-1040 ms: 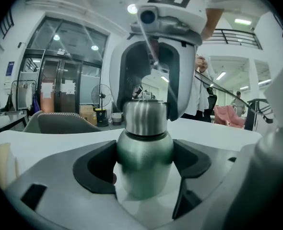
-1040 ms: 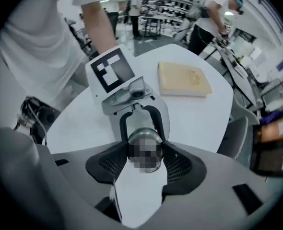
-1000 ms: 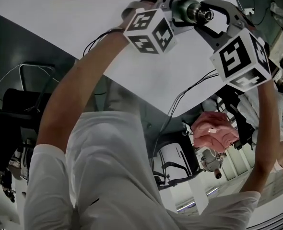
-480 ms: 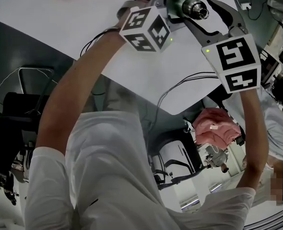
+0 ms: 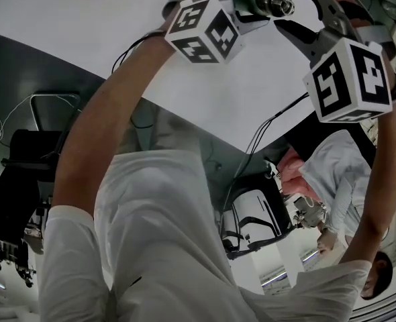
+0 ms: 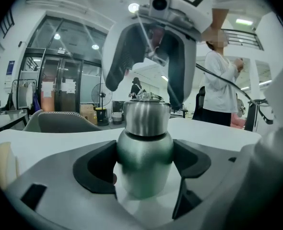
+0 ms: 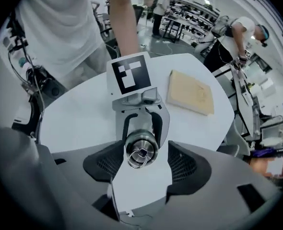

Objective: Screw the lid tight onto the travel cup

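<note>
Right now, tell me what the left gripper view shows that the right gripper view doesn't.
Only the left gripper view: the travel cup's steel side, clamped between the left gripper's dark pads, and a grey chair behind. Only the right gripper view: the lid's top with its ring, a tan board on the white table, and the right gripper's jaws, which have just been opening, apart either side of the lid. Both: cup, lid, table, the opposite gripper.

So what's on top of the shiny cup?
Its steel lid with a little ring. The right gripper hangs above, jaws just opened, the lid between them. The lid hides the inside of the travel cup.
</note>
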Available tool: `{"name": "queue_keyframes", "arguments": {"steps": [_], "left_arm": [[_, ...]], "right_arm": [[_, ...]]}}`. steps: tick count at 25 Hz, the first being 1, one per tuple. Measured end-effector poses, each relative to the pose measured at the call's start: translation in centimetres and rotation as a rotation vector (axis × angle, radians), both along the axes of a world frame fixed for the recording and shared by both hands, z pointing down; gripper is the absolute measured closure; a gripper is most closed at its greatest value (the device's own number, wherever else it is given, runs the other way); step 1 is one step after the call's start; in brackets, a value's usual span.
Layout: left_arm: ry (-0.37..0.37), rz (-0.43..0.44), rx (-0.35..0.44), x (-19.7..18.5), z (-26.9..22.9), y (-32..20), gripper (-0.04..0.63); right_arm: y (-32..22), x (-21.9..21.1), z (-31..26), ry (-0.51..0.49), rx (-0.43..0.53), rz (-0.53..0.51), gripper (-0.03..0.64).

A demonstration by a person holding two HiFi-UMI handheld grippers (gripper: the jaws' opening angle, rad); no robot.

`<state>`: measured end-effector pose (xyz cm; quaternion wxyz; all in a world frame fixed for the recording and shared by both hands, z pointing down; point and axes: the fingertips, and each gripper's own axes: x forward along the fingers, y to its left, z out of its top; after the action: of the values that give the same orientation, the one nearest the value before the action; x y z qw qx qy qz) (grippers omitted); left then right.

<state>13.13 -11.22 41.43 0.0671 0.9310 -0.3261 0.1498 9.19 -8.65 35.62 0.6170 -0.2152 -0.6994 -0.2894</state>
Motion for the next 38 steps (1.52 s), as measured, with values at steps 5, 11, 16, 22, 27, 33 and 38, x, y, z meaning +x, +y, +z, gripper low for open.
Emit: {"name": "queue_keyframes", "arguments": {"steps": [5,11,16,22,27,33,38], "left_arm": [[-0.001,-0.004,0.002,0.0,-0.2,-0.1,0.236],[-0.002,-0.012,-0.001,-0.3,-0.1,-0.1,0.236],[-0.009,-0.007,-0.012,-0.5,0.7,0.5,0.236],[-0.014,-0.013,-0.028,-0.6,1.4,0.8,0.236],[-0.009,-0.021,-0.016,-1.2,0.9,0.8,0.236],[-0.004,-0.007,-0.028,0.2,1.2,0.6,0.236],[-0.001,-0.002,-0.026,0.3,0.7,0.0,0.236]], "right_arm": [[-0.1,0.9,1.4,0.086,-0.032,-0.06,0.389],[-0.3,0.3,1.8,0.026,-0.094,0.17,0.393],[-0.7,-0.2,2.3,-0.152,-0.14,0.731,0.393],[-1.2,0.1,2.6,-0.332,-0.092,1.152,0.393],[-1.2,-0.5,2.0,-0.367,-0.061,1.201,0.393],[-0.4,0.3,1.5,-0.309,-0.129,1.049,0.353],[-0.7,0.2,-0.2,-0.245,-0.173,0.878,0.354]]}}
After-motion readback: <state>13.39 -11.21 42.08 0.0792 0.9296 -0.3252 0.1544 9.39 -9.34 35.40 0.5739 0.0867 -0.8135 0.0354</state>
